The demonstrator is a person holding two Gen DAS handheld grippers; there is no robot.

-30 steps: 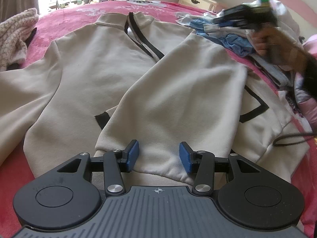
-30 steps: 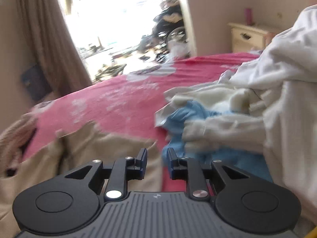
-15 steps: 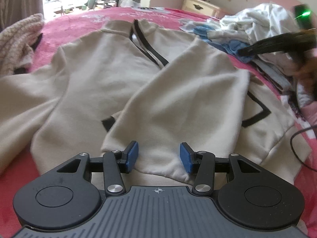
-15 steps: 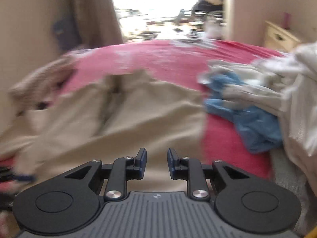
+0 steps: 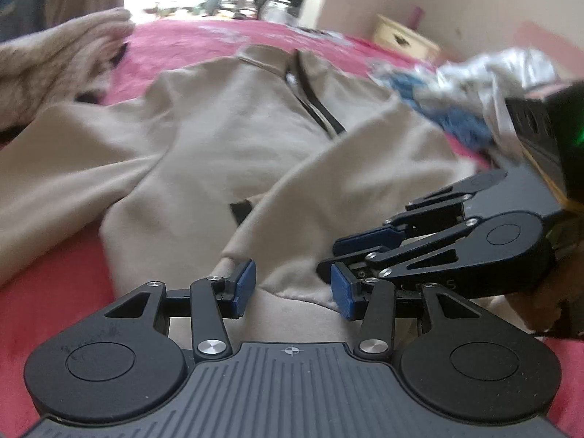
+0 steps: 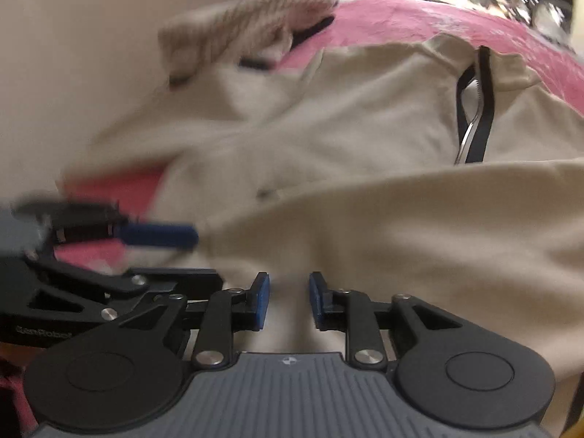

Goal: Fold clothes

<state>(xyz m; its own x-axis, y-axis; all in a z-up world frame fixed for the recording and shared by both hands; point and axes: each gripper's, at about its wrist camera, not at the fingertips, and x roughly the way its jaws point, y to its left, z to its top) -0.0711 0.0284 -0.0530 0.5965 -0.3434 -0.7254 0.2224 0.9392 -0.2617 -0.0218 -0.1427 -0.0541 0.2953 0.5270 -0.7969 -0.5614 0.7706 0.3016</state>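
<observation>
**Both tongs at the folded sleeve cuff of the beige jacket**

Left wrist view, left to right. A knitted garment (image 5: 54, 58) lies bunched at the far left of the bed (image 5: 54, 292), on its pink cover. The beige jacket (image 5: 226, 135) is spread flat across the middle, collar away from the camera, its dark-edged zip (image 5: 310, 98) part open. One sleeve (image 5: 346, 175) is folded over the jacket front; its cuff edge lies just ahead of the left tongs (image 5: 292, 286).

Left tongs: jaws apart, nothing pinched. The cuff hem sits in front of the gap; the pads do not press on it.

Right tongs (image 5: 328, 259) enter from the right, tips just beside the left tongs' right finger, over the same cuff. A hand (image 5: 544, 299) holds them. A pile of white and blue laundry (image 5: 463, 95) lies behind, at the right of the bed.

Right wrist view. Left tongs (image 6: 160, 235) come in from the left, blurred. Right tongs (image 6: 288, 299): jaws a narrow gap apart, beige cloth seen beyond the gap, no cloth gripped. The sleeve (image 6: 419, 230) runs across, right of centre.

No containers in view.
</observation>
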